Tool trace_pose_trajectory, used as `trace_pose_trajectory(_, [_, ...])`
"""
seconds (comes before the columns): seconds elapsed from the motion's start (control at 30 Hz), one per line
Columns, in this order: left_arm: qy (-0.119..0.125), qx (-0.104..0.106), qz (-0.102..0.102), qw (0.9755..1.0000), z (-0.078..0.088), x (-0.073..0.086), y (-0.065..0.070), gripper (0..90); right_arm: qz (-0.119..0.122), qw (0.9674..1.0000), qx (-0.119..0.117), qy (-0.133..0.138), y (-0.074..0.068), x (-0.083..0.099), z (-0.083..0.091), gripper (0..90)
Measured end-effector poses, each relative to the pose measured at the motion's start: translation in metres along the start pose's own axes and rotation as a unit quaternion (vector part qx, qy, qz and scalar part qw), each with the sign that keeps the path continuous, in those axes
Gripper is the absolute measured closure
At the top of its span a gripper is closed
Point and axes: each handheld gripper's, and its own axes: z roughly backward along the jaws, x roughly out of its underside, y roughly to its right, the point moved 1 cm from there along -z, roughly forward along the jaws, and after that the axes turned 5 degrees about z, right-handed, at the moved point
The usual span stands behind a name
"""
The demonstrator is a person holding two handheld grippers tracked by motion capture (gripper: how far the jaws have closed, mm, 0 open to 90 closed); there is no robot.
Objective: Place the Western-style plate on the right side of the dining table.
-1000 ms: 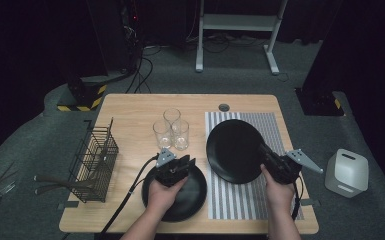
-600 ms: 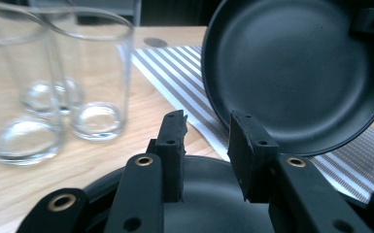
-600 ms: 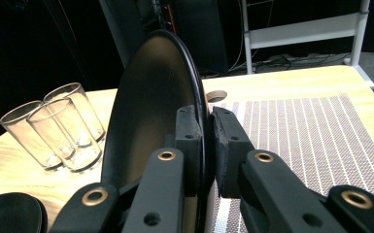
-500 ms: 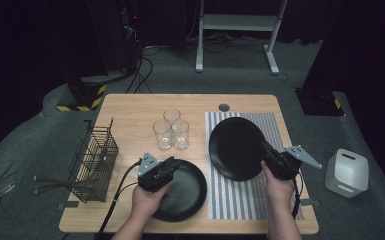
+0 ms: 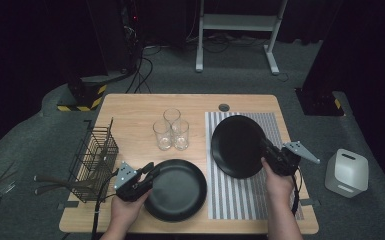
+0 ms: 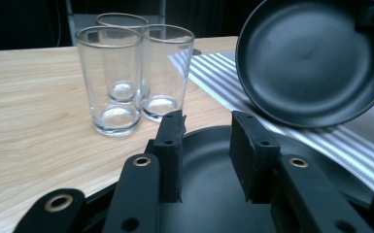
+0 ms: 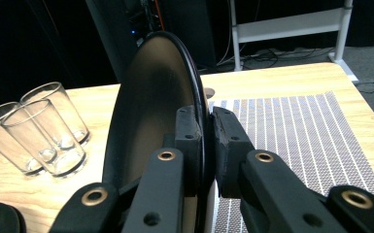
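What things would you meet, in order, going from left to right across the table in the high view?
Wire basket → left gripper → black plate lying flat → black plate held up on edge → right gripper → white container beside the table. The glasses stand farther back, over the flat plate, so they are left out.

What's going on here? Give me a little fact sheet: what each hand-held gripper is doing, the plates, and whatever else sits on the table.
right hand-held gripper: shut on the rim of the raised black plate, tilted over the striped mat
left hand-held gripper: jaws just been opening, apart over the flat black plate, nothing pinched
glasses: three, upright, clustered mid-table
wire basket: at the table's left edge
table: light wood
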Motion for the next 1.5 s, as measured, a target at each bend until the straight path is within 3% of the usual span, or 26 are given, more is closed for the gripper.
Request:
trace_pose_trajectory(0.23, [0.007,-0.004,0.014,0.9999,0.015,0.013,-0.014,65.7,0.002,0.9999,0.01,-0.007,-0.002,-0.002,-0.002,82.4])
trace_pose_trajectory(0.67, [0.012,0.004,0.025,0.9996,0.022,0.024,-0.025,65.1,0.007,0.9996,0.021,-0.019,-0.009,-0.003,0.001,82.3])
trace_pose_trajectory(1.03, [0.012,0.006,0.033,0.9994,0.02,0.025,-0.027,65.1,0.002,0.9992,0.031,-0.026,-0.009,0.001,0.002,82.7])
trace_pose_trajectory(1.5, [0.012,0.015,0.036,0.9992,0.019,0.027,-0.027,65.0,-0.002,0.9981,0.041,-0.045,0.002,0.002,-0.005,83.4])
